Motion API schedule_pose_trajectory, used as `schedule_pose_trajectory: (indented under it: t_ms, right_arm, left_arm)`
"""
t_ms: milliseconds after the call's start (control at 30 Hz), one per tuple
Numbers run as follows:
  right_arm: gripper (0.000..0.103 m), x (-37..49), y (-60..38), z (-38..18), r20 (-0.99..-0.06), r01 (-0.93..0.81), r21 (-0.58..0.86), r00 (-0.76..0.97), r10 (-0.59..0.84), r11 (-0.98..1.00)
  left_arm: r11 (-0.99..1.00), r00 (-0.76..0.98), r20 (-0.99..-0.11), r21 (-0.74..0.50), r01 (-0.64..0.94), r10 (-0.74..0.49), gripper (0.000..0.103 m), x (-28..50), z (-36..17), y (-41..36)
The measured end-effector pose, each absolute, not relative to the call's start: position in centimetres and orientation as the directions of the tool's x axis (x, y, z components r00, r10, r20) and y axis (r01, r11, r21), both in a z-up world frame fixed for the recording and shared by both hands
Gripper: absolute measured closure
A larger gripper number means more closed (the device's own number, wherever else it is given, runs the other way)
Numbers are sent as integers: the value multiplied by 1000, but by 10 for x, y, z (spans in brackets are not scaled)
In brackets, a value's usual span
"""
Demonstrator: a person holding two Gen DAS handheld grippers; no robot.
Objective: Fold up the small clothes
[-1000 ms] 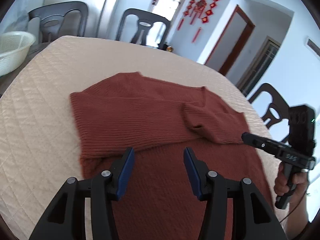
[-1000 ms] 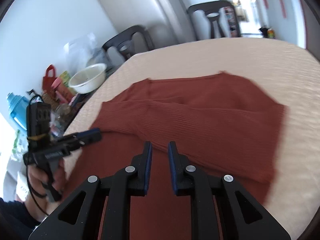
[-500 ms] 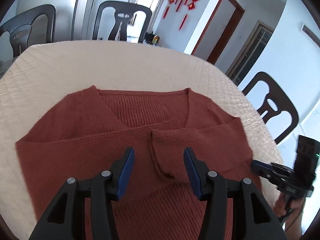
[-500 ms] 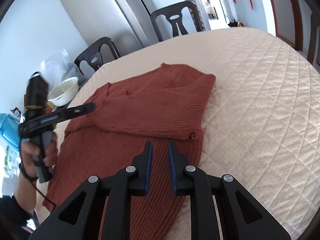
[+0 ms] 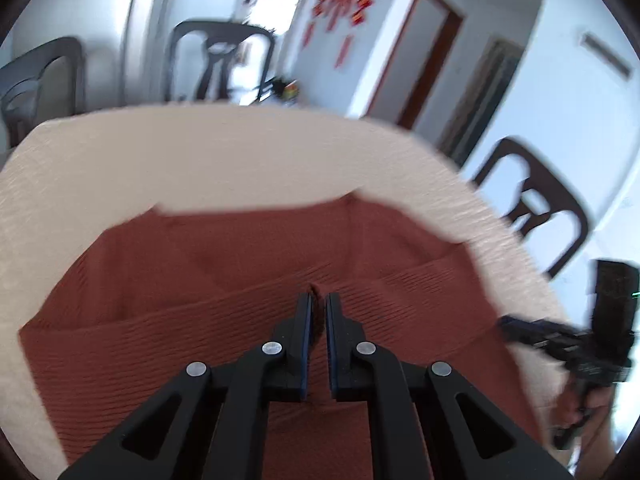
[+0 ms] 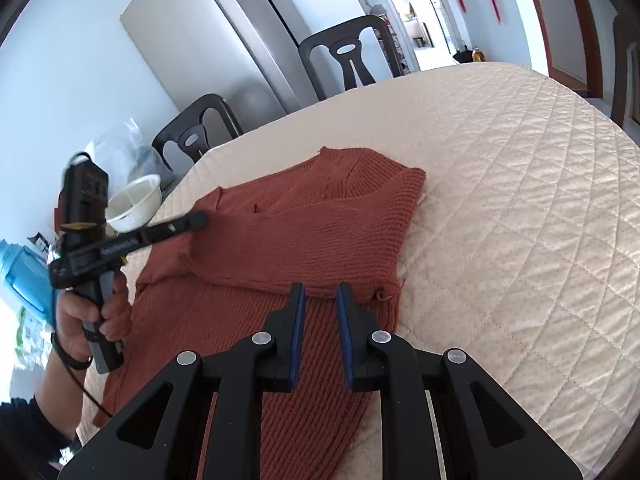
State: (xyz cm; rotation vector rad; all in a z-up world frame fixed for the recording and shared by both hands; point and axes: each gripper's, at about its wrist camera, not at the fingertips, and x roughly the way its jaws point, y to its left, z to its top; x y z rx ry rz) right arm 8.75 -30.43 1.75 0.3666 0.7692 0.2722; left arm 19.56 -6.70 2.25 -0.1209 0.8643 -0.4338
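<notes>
Sweater (image 6: 320,240) first: rust-red ribbed knit, spread on the cream quilted table cover (image 6: 520,200), sleeves folded across the chest, collar toward twelve o'clock in the right wrist view. Over at nine o'clock in that view, the person's left hand (image 6: 92,308) grips the handle of the left gripper (image 6: 200,218), whose tip sits on the folded sleeve. Behind it, at ten o'clock, a white bowl (image 6: 134,202) and a blue bottle (image 6: 20,276) stand off the table's edge. Moving to the centre, the left wrist view (blurred, mind you) shows the left gripper's jaws have just been closing, and they now pinch a raised ridge of the sleeve cuff between the blue pads (image 5: 306,332). Further right, the right gripper (image 6: 320,292) hangs at six o'clock over the sweater's lower body, its jaws a narrow gap apart with nothing between them, just beside the sleeve's edge. Dark chairs (image 6: 348,56) and a steel fridge (image 6: 224,40) line the back.
</notes>
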Motion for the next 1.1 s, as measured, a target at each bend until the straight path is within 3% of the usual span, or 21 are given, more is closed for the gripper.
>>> schedule_pose_trajectory:
  t_ms: [67, 233, 367, 500, 900, 1000, 1100]
  right_arm:
    - [87, 88, -303, 19, -626, -104, 406, 692, 359, 908]
    - [87, 91, -303, 26, -621, -108, 381, 707, 340, 918]
    - [88, 107, -302, 11, -707, -34, 312, 659, 257, 949]
    - [88, 103, -308, 10, -708, -32, 323, 655, 264, 946]
    - [87, 106, -302, 24, -703, -56, 252, 675, 222, 966]
    - [87, 121, -304, 24, -713, -42, 236, 672, 202, 971]
    - [87, 133, -304, 9, -748, -28, 211, 639, 180, 977]
  left_arm:
    - [921, 557, -737, -265, 285, -384, 94, 198, 14, -62]
    - [918, 605, -691, -277, 283, -395, 92, 178, 33, -53]
    - [888, 598, -665, -247, 389, -447, 81, 157, 45, -73]
    - [904, 543, -747, -181, 388, -383, 81, 159, 18, -85]
    - [904, 568, -718, -213, 372, -403, 80, 156, 27, -78]
    - [920, 595, -714, -191, 343, -370, 70, 168, 28, -77]
    - [925, 569, -742, -192, 329, -356, 67, 175, 14, -78]
